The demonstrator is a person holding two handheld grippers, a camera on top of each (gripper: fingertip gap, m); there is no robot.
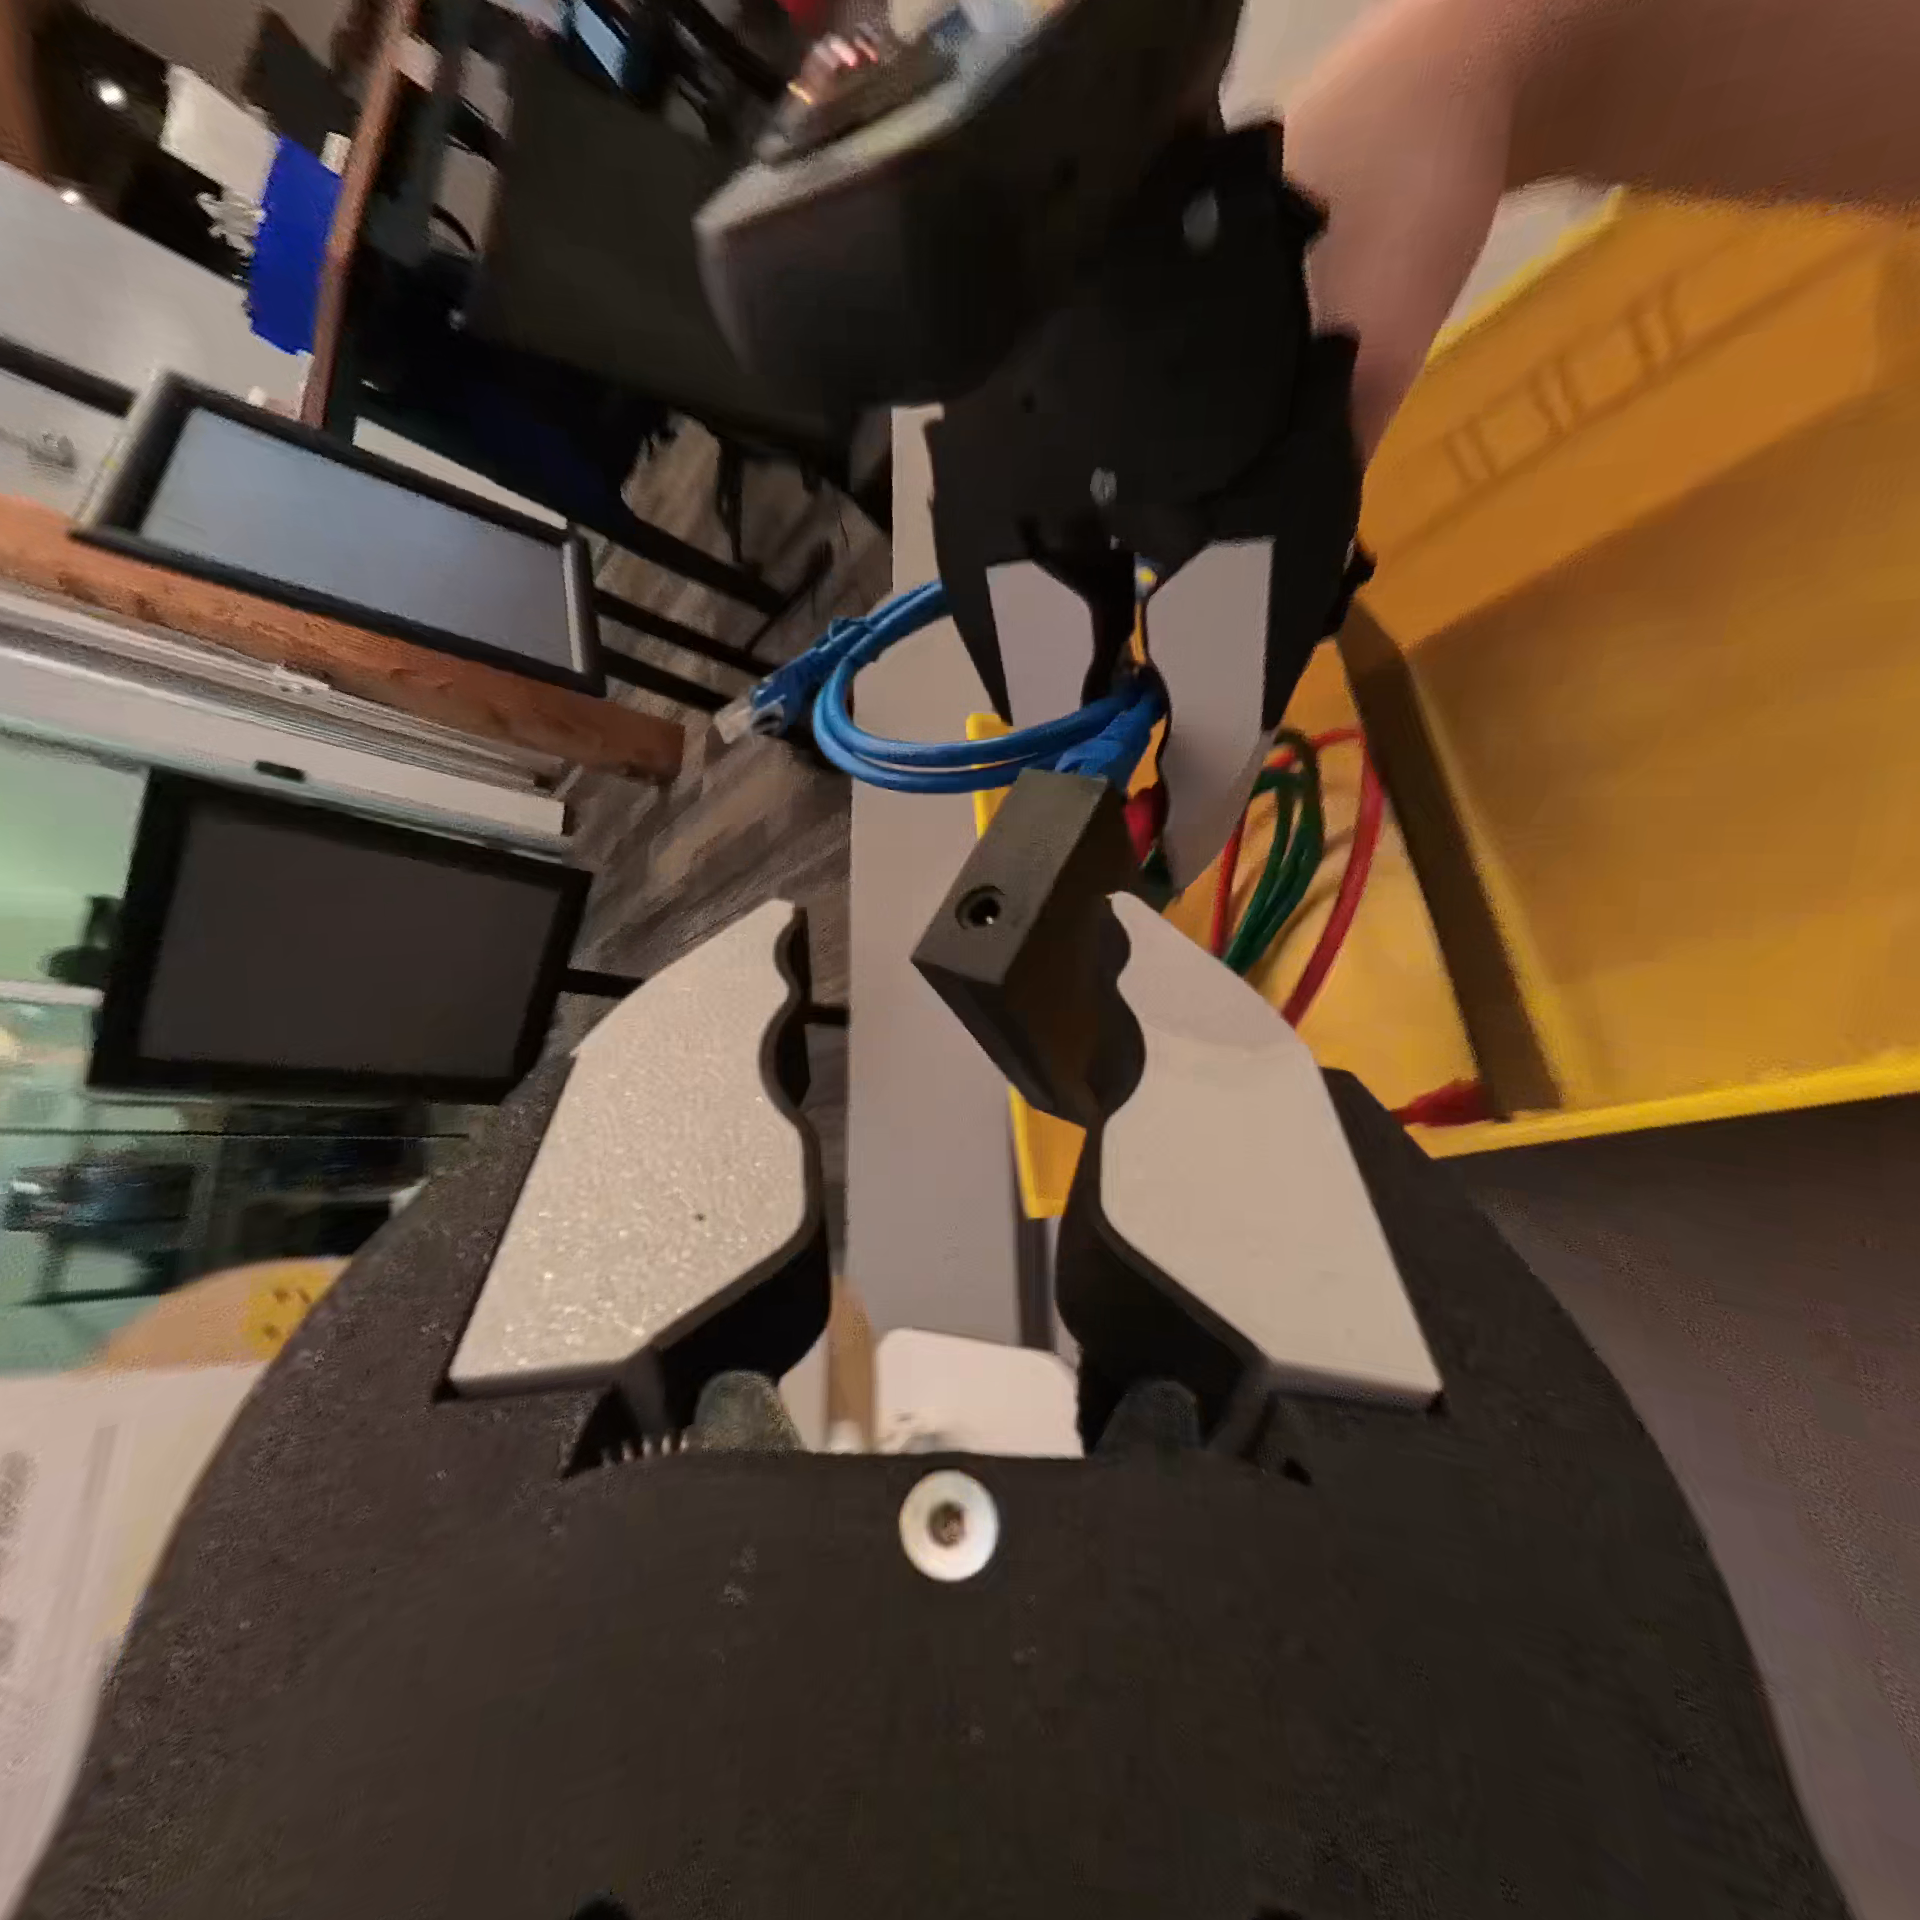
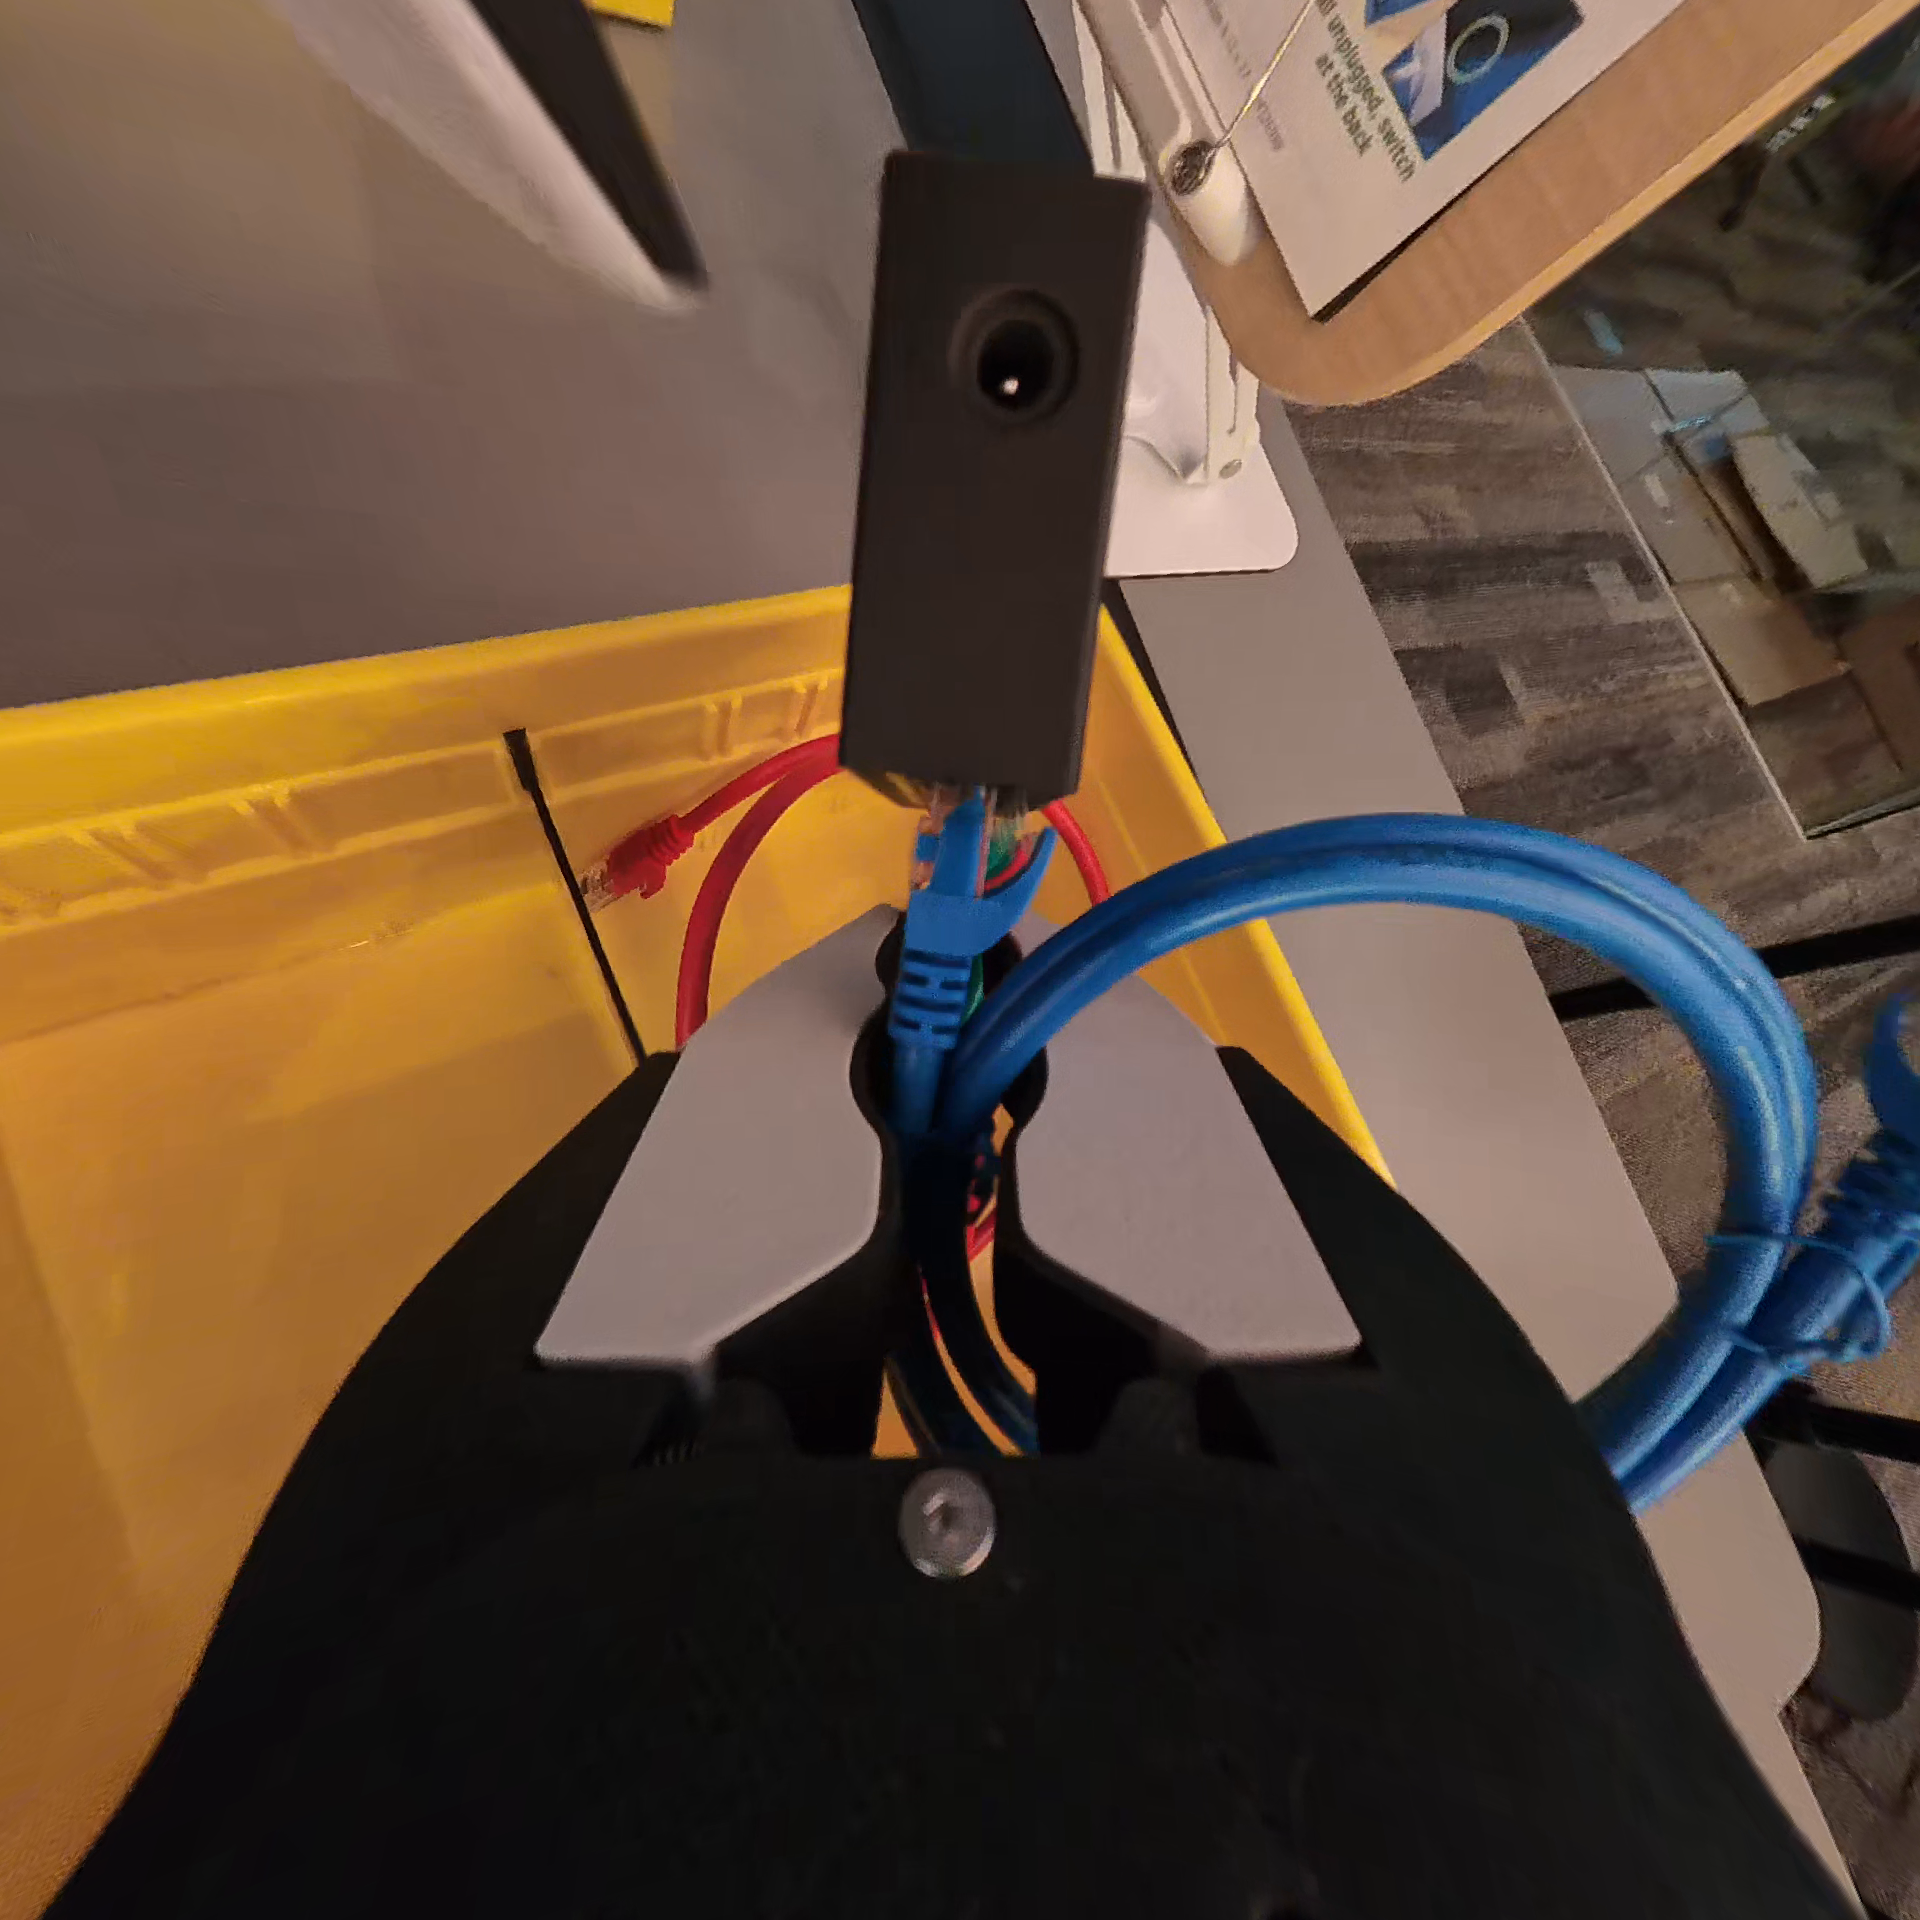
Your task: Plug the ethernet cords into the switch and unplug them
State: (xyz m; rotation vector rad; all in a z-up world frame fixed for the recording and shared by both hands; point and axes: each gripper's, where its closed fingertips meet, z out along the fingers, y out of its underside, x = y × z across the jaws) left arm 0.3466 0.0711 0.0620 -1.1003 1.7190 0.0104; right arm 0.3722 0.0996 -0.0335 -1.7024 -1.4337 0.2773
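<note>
The black switch (image 1: 1039, 862) hangs in the air over the yellow bin (image 1: 1662, 623), round socket side up. Its near end lies between my left gripper's (image 1: 956, 914) spread jaws. It rests against the right finger, with a gap to the left one. My right gripper (image 2: 956, 925) is shut on the boot of the blue ethernet cord (image 2: 1455, 862), whose plug sits in the port end of the switch (image 2: 977, 520). The rest of the blue cord (image 1: 935, 748) hangs as a tied coil. In the left wrist view the right gripper (image 1: 1127, 686) is just beyond the switch.
A red cord (image 2: 727, 883) and a green cord (image 1: 1278, 862) lie in the yellow bin (image 2: 260, 935). Two dark monitors (image 1: 353, 551) stand to the left. A wooden tabletop with a printed sheet (image 2: 1403, 312) is at the upper right. A hand (image 1: 1558, 125) holds the right gripper. The left gripper's tips are roughly 11 centimetres from the right gripper's.
</note>
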